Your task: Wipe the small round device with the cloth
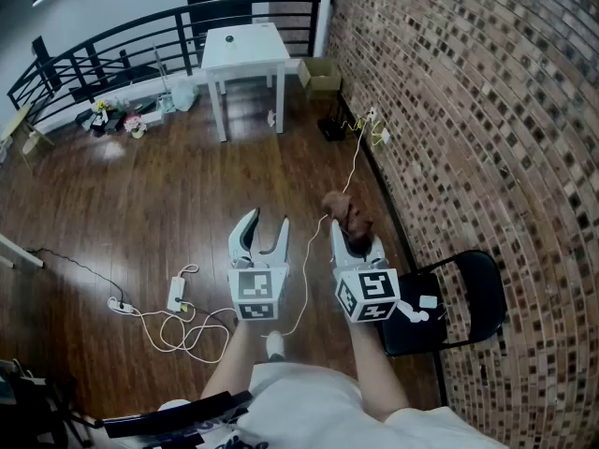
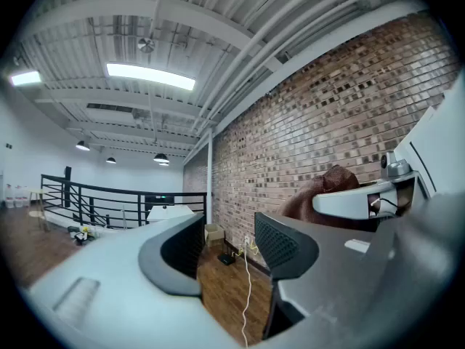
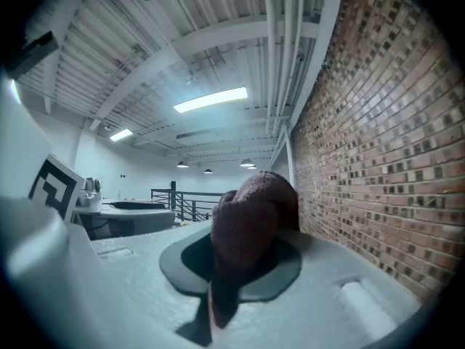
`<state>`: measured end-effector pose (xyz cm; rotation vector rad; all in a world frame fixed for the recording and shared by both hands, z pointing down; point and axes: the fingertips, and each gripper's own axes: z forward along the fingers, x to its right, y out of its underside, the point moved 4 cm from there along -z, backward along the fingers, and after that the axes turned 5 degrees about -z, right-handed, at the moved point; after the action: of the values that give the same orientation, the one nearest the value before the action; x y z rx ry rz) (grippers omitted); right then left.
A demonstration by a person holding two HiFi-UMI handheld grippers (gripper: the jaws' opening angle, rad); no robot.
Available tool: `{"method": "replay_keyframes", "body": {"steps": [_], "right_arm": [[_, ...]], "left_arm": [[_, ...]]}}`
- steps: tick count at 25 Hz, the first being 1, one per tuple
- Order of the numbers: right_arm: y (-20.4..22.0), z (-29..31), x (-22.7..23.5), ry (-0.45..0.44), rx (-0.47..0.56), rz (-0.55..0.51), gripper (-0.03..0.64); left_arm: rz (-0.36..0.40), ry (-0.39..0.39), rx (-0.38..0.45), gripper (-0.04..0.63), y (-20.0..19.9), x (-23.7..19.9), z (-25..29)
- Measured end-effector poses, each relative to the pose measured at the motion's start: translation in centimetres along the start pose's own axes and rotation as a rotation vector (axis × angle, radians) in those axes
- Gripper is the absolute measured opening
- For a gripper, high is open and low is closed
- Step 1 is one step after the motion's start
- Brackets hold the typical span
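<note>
Progress: wiping not begun, as I read it. The right gripper point(image 1: 351, 237) has its fingers clamped on a dark reddish-brown fuzzy cloth point(image 3: 251, 217). The cloth bulges above the fingertips in a rounded wad, and a thin tail hangs below them. Cloth in hand, so that part looks done.

Left gripper point(image 2: 231, 249): fingers apart, nothing between them, only floor far beyond the gap. Its black pads point(image 2: 280, 242) carry a fine dotted grid. The shells are smooth, pale grey, curved plastic.

Device: nothing small and round lies near either pair of fingers. The only candidate is a small dark round speck point(image 1: 229, 37) on top of a white square table point(image 1: 257, 54), well ahead of both sets of fingertips. It is too small to confirm. If that is it, what is left is the approach to the table and all of the wiping.

Materials:
- The cloth is soft and nappy, like terry or microfibre, and should mould to a rounded surface.
- The dark glossy plank floor point(image 1: 140, 204) lies far below the fingers.
- A thin white cable point(image 1: 309, 279) trails on the floor under the gap between the two grippers.
- The rough mottled brick wall point(image 1: 468, 110) is off to the right of the right fingers.
- A black metal folding chair point(image 1: 459, 297) stands behind the right fingers, against that wall
</note>
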<state>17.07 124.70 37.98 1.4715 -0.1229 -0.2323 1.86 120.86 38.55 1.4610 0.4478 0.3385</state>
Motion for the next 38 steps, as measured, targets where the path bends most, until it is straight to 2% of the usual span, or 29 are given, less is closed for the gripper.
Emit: {"method": "replay_keyframes", "body": {"steps": [6, 10, 15, 22, 29, 34, 38], "right_arm": [[-3.0, 7.2, -2.6, -0.048, 0.032, -0.022, 0.026], [-1.3, 11.6, -3.1, -0.107, -0.035, -0.018, 0.026], [0.2, 18.7, -0.3, -0.176, -0.065, 0.01, 0.026], [-4.2, 29.4, 6.9, -0.249, 0.011, 0.029, 0.026], [-5.2, 37.7, 13.3, -0.262, 0.035, 0.117, 0.026], [-3.2, 43.0, 13.7, -0.293, -0.024, 0.168, 0.026], [-3.1, 48.2, 12.5, -0.3, -0.029, 0.134, 0.026]], "left_arm": [[-0.028, -0.031, 0.021, 0.219, -1.6, -6.4, 4.4], [-0.042, -0.096, 0.001, 0.219, -1.0, -9.8, 6.8], [-0.039, -0.163, -0.038, 0.219, 0.5, -11.9, 12.0], [-0.001, -0.264, 0.037, 0.219, -4.4, -14.9, 22.0], [0.079, -0.294, 0.019, 0.218, -6.1, -15.2, 30.1], [0.081, -0.335, -0.032, 0.218, -5.4, -18.2, 33.3], [0.046, -0.33, -0.036, 0.223, -4.1, -22.6, 37.0]]}}
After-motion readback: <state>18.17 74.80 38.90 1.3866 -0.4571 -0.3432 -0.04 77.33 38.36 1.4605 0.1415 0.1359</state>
